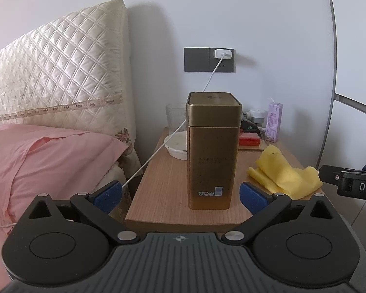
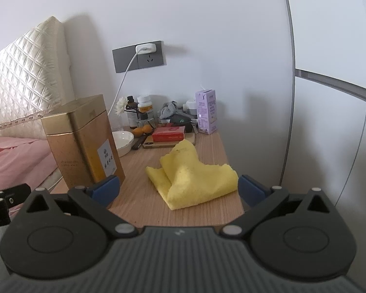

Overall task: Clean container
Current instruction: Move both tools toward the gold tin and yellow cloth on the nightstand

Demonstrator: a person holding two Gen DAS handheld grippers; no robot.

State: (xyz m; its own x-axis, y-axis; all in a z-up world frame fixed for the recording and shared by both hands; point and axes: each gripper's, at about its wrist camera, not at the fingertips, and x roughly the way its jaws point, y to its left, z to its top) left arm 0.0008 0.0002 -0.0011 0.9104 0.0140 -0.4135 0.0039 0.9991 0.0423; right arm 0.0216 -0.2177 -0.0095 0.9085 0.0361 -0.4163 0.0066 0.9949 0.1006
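A tall gold tin container (image 1: 212, 151) with its lid on stands upright near the front edge of a wooden bedside table (image 1: 163, 190). It also shows at the left of the right wrist view (image 2: 83, 141). A crumpled yellow cloth (image 2: 195, 178) lies on the table to the tin's right, also in the left wrist view (image 1: 283, 171). My left gripper (image 1: 180, 197) is open, just in front of the tin, pads either side of its base. My right gripper (image 2: 178, 190) is open, just in front of the cloth. Both are empty.
A white bowl (image 2: 123, 141), a glass (image 1: 175, 117), a purple carton (image 2: 206, 111), a red box (image 2: 168, 133), bottles (image 2: 144, 108) and small items crowd the table's back. A white charger cable (image 1: 156, 151) runs from the wall socket (image 1: 208, 59) to the bed (image 1: 48, 151) on the left.
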